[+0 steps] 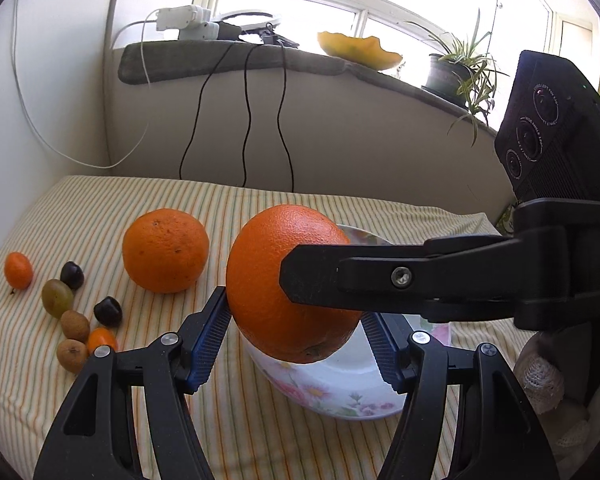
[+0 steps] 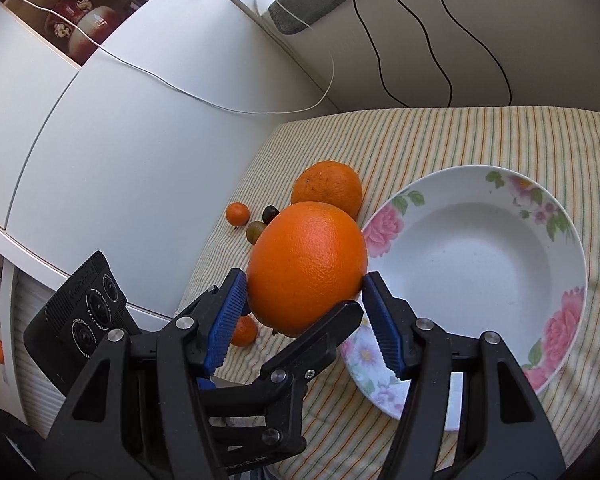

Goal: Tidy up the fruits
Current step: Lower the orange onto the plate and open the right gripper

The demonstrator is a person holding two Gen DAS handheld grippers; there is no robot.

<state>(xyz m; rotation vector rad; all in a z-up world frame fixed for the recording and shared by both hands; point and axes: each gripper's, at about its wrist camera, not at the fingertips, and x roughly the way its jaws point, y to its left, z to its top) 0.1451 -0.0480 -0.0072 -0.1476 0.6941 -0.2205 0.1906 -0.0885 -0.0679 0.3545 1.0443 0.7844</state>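
Note:
A large orange point(image 1: 268, 248) hangs in the air above the near rim of a white flowered bowl point(image 1: 340, 392). My left gripper point(image 1: 294, 308) is shut on it, blue pads pressing its lower sides. From the right, a black finger point(image 1: 320, 280) of the other gripper lies against the orange's front. In the right wrist view the same orange point(image 2: 306, 256) sits between the pads of my right gripper point(image 2: 304, 278), also shut on it, with a left-gripper finger point(image 2: 332, 318) crossing beneath. The bowl point(image 2: 476, 264) lies to the right with nothing in it.
On the striped cloth point(image 1: 260, 432) lie a second orange point(image 1: 166, 250), a small mandarin point(image 1: 19, 270), dark and green grape-like fruits point(image 1: 57, 298) and brown ones point(image 1: 75, 326). Wall, hanging cables point(image 1: 246, 120) and windowsill stand behind; a white cabinet point(image 2: 120, 140) is at the left.

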